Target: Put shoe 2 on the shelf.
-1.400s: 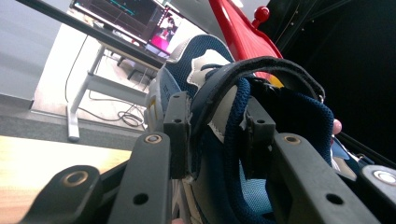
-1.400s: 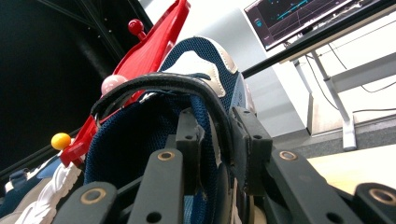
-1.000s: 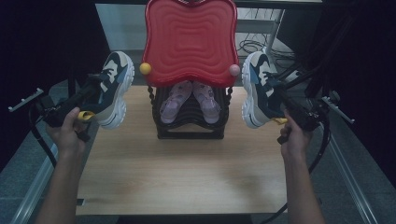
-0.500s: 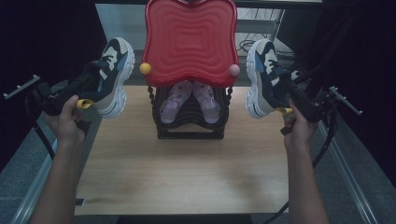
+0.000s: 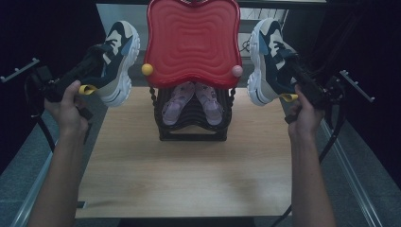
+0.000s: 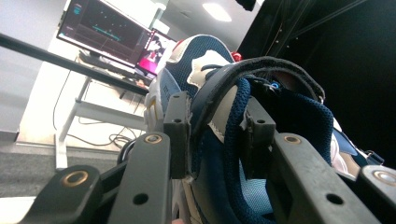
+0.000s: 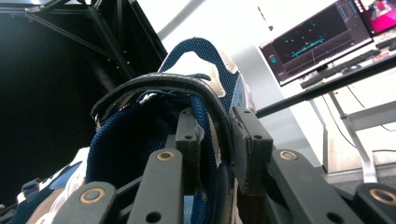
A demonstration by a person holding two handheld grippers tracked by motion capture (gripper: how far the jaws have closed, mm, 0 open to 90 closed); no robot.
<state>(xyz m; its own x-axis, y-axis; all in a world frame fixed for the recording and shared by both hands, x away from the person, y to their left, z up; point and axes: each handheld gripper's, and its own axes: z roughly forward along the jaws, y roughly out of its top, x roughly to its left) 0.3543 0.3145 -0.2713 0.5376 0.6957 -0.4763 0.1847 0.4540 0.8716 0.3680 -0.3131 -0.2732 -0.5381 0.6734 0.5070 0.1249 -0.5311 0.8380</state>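
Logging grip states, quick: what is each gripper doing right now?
Left gripper: shut on the left sneaker.
Right gripper: shut on the right sneaker.

A light wooden counter (image 5: 189,175) carries a black shoe rack (image 5: 193,118) standing near its far edge, midway between the two pairs of jaws and below them, a pair of pink shoes (image 5: 191,101) on it.

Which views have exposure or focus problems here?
High view: dim, dark surround, red tray and wooden table legible. Left gripper view: bright wall and monitor beside a black right side; the near sneaker is soft. Right gripper view: blown-out white wall, black left, monitor readable.
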